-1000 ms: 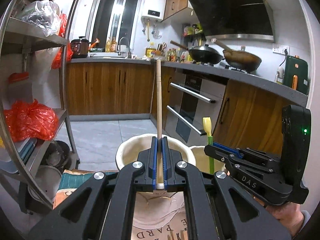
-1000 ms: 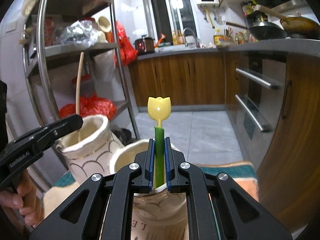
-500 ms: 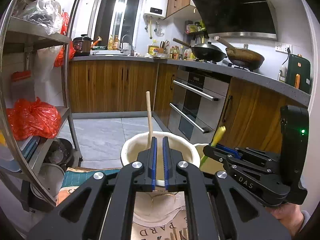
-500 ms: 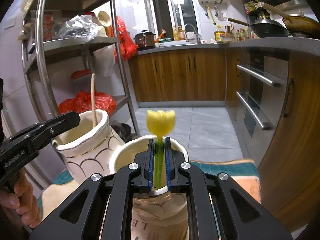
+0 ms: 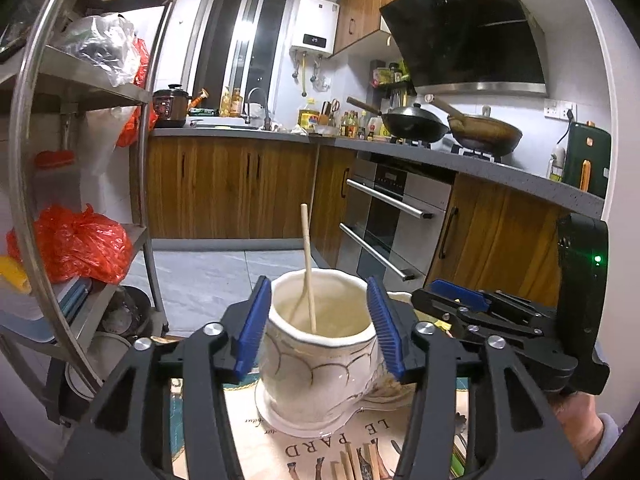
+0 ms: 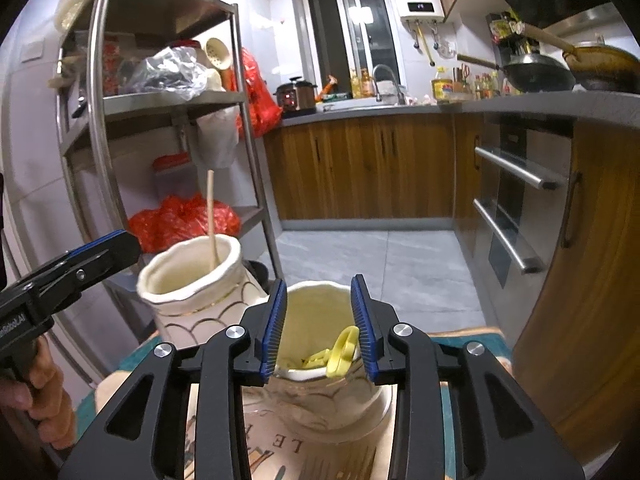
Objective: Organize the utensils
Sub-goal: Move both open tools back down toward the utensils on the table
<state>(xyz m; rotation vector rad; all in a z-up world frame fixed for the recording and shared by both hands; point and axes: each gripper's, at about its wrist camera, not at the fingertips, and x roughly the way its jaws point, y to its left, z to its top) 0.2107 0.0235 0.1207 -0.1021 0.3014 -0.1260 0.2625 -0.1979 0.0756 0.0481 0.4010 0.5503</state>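
Note:
A wooden chopstick [image 5: 308, 264] stands loose in a cream ceramic jar [image 5: 316, 376], leaning on its rim. My left gripper [image 5: 317, 292] is just behind the jar. Its jaws are opening and the pads [image 5: 252, 328] touch nothing. In the right wrist view a second cream jar [image 6: 320, 400] holds a yellow tulip-topped utensil [image 6: 342, 350], which lies inside it. My right gripper [image 6: 319, 284] hovers at this jar's rim with its jaws opening and nothing pressed between them. The first jar [image 6: 192, 284] with the chopstick [image 6: 211, 216] and my left gripper [image 6: 100, 256] show at the left.
Both jars stand on a printed placemat [image 5: 320, 452] at the near edge. A steel shelf rack [image 6: 96, 128] with red bags is at the left. An oven [image 5: 384, 216] and wooden cabinets lie beyond. My right gripper [image 5: 460, 304] and a hand [image 5: 580, 424] sit at the right.
Both grippers went from shut to open. The chopstick slid down from the left jaws into its jar. The tulip utensil dropped from the right jaws into the second jar.

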